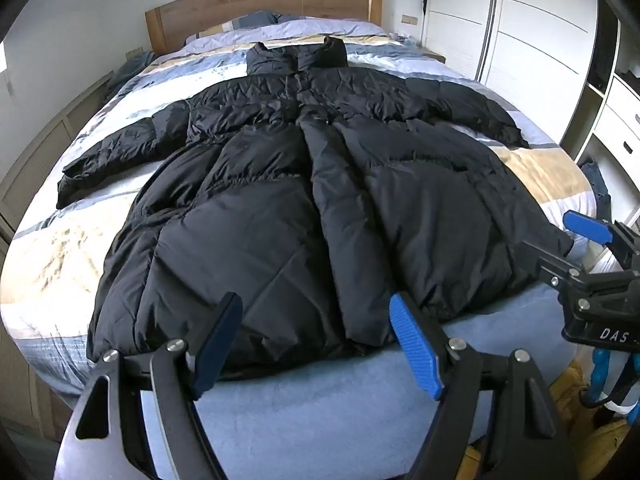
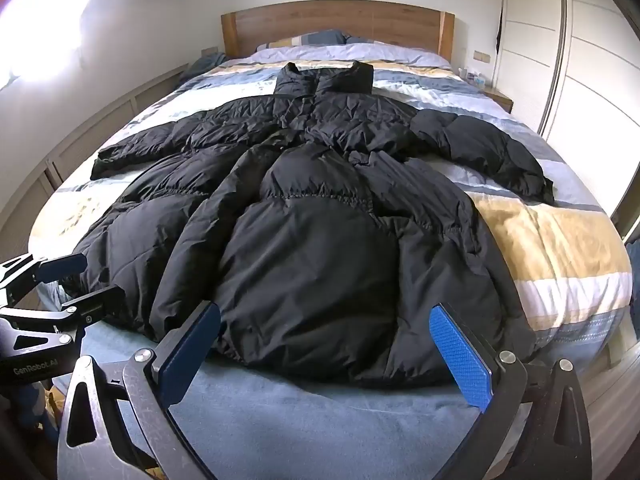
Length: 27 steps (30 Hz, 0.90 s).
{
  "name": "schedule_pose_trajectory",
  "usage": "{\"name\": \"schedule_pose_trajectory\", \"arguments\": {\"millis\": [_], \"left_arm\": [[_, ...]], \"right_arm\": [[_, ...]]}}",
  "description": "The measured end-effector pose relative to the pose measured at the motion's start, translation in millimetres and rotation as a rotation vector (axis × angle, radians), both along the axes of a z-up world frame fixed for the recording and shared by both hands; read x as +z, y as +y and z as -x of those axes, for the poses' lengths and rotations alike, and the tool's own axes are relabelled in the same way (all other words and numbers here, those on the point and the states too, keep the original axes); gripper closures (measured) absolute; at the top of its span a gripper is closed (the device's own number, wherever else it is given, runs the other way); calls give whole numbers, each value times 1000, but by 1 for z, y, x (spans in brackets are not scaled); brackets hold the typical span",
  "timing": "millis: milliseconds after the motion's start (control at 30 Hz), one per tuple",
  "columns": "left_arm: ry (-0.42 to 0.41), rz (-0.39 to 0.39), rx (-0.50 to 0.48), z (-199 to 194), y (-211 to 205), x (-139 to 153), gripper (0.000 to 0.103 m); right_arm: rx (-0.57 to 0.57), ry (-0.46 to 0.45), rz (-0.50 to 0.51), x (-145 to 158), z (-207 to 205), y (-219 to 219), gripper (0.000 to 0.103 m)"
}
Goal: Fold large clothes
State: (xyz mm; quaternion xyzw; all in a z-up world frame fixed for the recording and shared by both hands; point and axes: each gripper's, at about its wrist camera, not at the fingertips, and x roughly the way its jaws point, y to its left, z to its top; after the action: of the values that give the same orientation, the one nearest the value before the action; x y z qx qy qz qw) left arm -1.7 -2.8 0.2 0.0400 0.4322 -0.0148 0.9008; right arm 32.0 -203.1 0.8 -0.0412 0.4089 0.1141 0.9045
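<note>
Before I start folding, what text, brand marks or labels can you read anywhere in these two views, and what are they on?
"DAS", cut off by the frame edge: on the body of the right hand-held gripper, seen from the left wrist.
"GenRobot.AI": on the body of the left hand-held gripper, seen from the right wrist.
No readable tag or logo shows on the black puffer coat.

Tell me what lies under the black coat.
The black puffer coat lies spread flat on a striped duvet, its hem reaching a blue blanket at the bed's foot. Whatever is directly beneath the coat is covered.
</note>
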Motion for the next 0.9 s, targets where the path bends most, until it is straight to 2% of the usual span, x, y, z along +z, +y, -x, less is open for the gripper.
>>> {"name": "schedule_pose_trajectory", "arguments": {"millis": [33,67,900], "left_arm": [[41,52,-4,-3,3,-1,28],[39,54,-6,-3,3,0,28],[36,72,-13,-3,3,-1,28]], "right_arm": [[0,-1,0,1,0,0,1],[2,3,1,-6,-1,0,1],[2,12,-2,-7,-3,0,1]]}}
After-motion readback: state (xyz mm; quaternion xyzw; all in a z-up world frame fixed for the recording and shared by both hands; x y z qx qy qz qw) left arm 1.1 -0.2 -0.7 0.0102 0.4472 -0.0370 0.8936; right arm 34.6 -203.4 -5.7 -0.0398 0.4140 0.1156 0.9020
